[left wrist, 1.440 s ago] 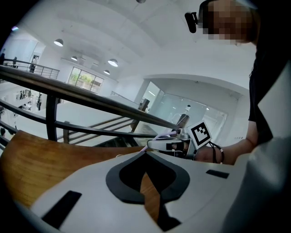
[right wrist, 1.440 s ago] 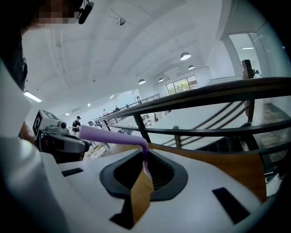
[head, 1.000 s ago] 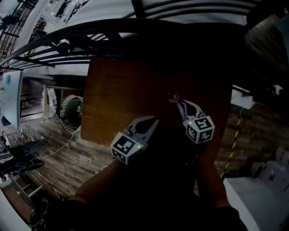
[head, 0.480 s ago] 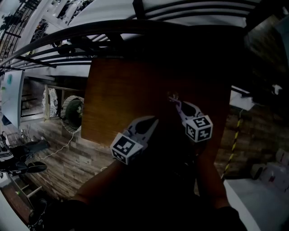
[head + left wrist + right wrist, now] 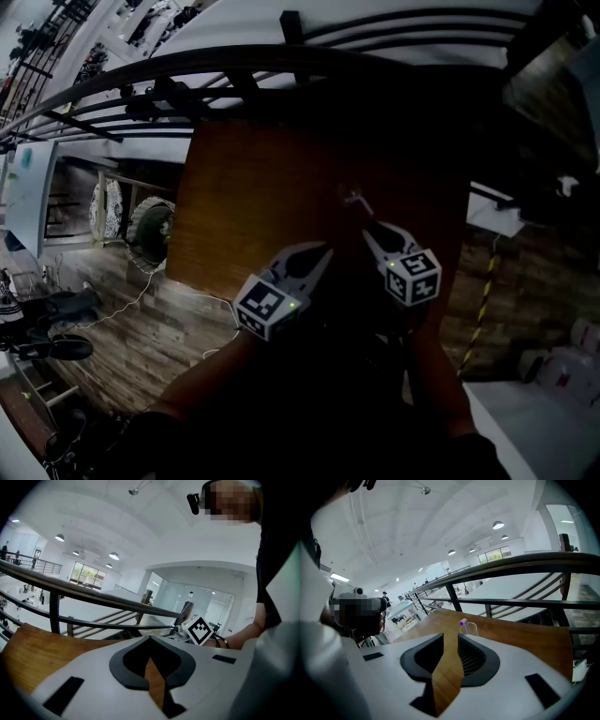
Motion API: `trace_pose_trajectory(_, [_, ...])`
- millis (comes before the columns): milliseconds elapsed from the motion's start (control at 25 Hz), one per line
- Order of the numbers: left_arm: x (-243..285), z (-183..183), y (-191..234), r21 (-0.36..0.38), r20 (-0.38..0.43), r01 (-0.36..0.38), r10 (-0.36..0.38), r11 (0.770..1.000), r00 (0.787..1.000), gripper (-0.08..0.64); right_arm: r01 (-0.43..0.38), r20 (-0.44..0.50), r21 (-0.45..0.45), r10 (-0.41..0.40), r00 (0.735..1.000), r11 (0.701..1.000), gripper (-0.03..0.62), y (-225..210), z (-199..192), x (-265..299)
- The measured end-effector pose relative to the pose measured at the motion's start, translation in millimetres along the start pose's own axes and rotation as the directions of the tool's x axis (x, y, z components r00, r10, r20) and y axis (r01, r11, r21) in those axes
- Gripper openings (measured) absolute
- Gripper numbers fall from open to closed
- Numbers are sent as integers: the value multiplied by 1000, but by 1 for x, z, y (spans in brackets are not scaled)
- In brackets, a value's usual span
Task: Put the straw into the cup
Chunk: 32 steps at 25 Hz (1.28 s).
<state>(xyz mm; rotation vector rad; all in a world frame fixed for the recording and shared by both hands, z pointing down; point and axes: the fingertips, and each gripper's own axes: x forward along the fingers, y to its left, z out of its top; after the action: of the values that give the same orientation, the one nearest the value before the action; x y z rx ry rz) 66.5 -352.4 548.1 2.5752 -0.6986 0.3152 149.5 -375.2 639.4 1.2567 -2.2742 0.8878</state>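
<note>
A small clear cup (image 5: 471,629) stands on the wooden table (image 5: 525,639) with a purple straw (image 5: 463,623) upright inside it. In the dim head view the cup (image 5: 353,198) sits near the table's middle. My right gripper (image 5: 451,637) is just short of the cup, its jaws slightly apart and empty; the head view shows it (image 5: 368,228) a little nearer me than the cup. My left gripper (image 5: 323,249) hovers to the left of the right one, tips together and empty (image 5: 150,638).
A dark metal railing (image 5: 234,70) runs beyond the table's far edge, with a lower floor to the left. The table's left edge (image 5: 178,225) drops off to wooden flooring. The right gripper's marker cube (image 5: 200,630) shows in the left gripper view.
My right gripper has drawn back from the cup toward me, leaving the straw standing in it. The left gripper has hardly moved.
</note>
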Motion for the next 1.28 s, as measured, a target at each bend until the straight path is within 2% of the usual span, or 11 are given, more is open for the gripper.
trace_pose_trajectory(480, [-30, 6, -71, 32, 97, -69, 66, 997, 993, 11, -42, 127, -83, 52, 990, 996, 86, 45, -4, -102])
trace_pose_trajectory(560, [-37, 12, -81, 38, 127, -91, 85, 995, 988, 11, -59, 156, -114, 77, 985, 992, 83, 56, -2, -119])
trace_pose_trajectory(720, [-56, 19, -107, 53, 176, -108, 97, 993, 980, 11, -119, 198, -166, 151, 969, 979, 16, 84, 0, -152])
trace_pose_trajectory(840, [-70, 20, -121, 59, 201, -124, 110, 991, 973, 11, -157, 211, -232, 208, 955, 960, 11, 101, 1, -170])
trace_pose_trajectory(1000, [-91, 11, -128, 50, 207, -151, 138, 987, 969, 11, -161, 229, -268, 225, 947, 950, 11, 116, 0, -189])
trace_pose_trajectory(1280, [-132, 9, -130, 51, 227, -104, 90, 993, 970, 11, -156, 261, -291, 236, 936, 944, 11, 145, -2, -198])
